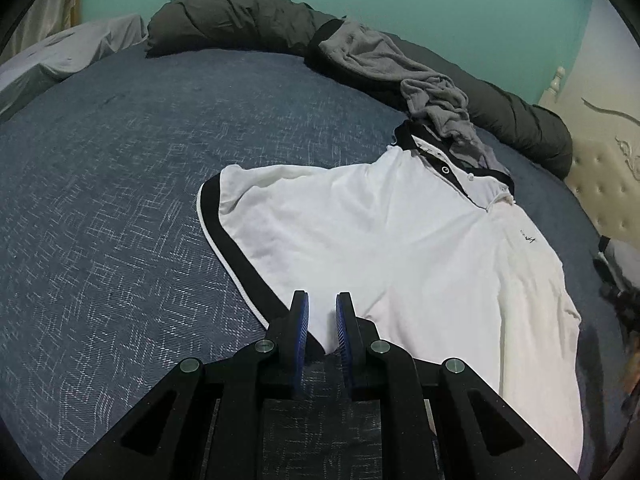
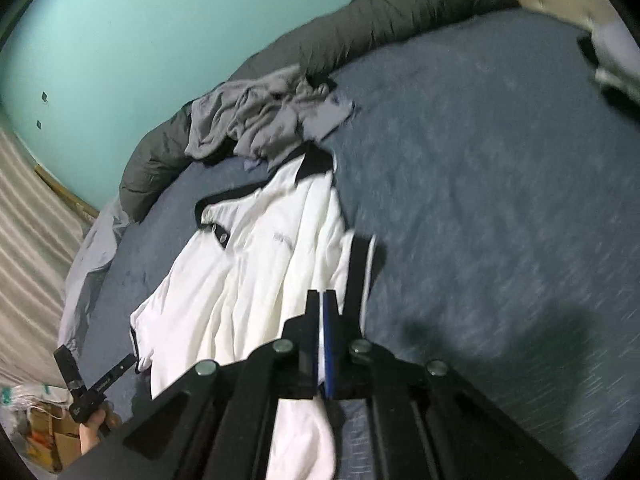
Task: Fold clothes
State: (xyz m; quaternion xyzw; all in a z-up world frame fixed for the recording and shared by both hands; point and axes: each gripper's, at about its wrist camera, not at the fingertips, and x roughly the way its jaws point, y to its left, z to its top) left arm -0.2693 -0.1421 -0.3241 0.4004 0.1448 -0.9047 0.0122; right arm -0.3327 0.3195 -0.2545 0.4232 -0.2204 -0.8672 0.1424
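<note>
- Bed [image 1: 120, 184]: covered by a blue woven sheet, it filled most of both views and served as the folding surface; a padded headboard [image 1: 600, 184] stood at one end.
- Dark rolled duvet [image 1: 240, 20]: lay along the far edge of the bed against the green wall, well apart from the work.
- White polo shirt [image 1: 380, 232]: the garment in hand, lying front-up near the middle of the bed with its black collar [image 1: 404, 136] toward the duvet. The body was spread but still wrinkled; in the right wrist view the cloth was bunched into long ridges toward the claw.
- Grey garment [image 1: 432, 92]: crumpled in a heap just beyond the collar, touching it and partly resting on the duvet; not yet folded.
- Black-trimmed sleeve [image 1: 224, 240]: spread flat to one side in the left wrist view, not yet turned inward.
- Right claw [image 2: 322, 300]: jaws pressed together on a pinch of white cloth at the shirt's lower part, near the other sleeve's black band [image 2: 356, 264].
- Left claw [image 1: 322, 308]: jaws standing slightly apart over the hem; cloth lay beneath and between them, but the pads did not appear to press on it. A hand [image 2: 90, 434] carried it at the bed's edge.
- Progress, as judged: early. No completed fold was visible on the shirt; sleeves, body fold and the whole grey garment remained.
</note>
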